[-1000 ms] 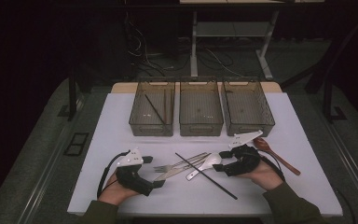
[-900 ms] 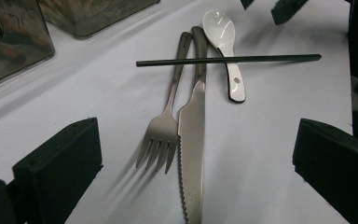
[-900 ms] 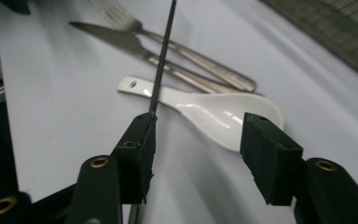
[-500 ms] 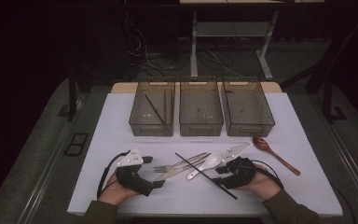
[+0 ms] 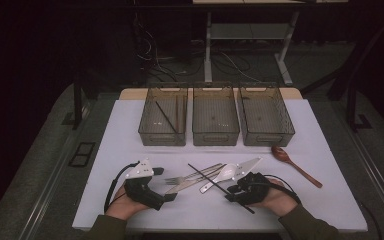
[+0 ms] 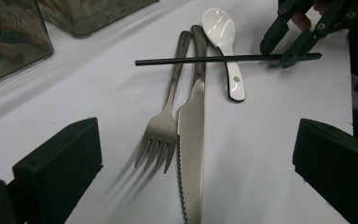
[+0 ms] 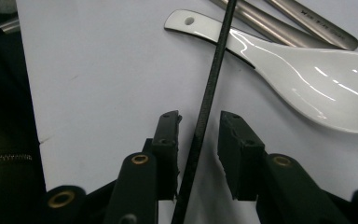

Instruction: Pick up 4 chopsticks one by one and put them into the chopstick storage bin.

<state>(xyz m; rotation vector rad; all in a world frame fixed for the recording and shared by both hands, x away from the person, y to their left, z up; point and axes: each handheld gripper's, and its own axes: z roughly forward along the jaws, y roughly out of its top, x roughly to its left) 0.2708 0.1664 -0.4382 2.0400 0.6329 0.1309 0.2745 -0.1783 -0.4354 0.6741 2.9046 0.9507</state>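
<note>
A black chopstick [image 5: 207, 178] lies slanted across a metal fork [image 5: 187, 176], a table knife [image 6: 191, 135] and a white ceramic spoon [image 5: 221, 174] on the white table. My right gripper [image 5: 232, 193] sits at the chopstick's near end. Its jaws have just been closing and now straddle the chopstick [image 7: 212, 84] with a thin gap on each side, so the right gripper [image 7: 199, 120] is open. My left gripper [image 5: 165, 184] rests at the left with its jaws wide, facing the fork [image 6: 161, 140] and the knife. The left gripper view shows the right gripper [image 6: 276, 55] over the chopstick [image 6: 205, 59].
Three clear bins stand in a row at the back: the left one [image 5: 147, 131] holds a black chopstick [image 5: 165, 117], then a middle one [image 5: 215, 136] and a right one [image 5: 267, 137]. A wooden spoon [image 5: 296, 165] lies to the right of my right hand.
My right gripper has slid left and down onto the near end of the chopstick, and its jaws have narrowed around it. My left gripper has kept still.
</note>
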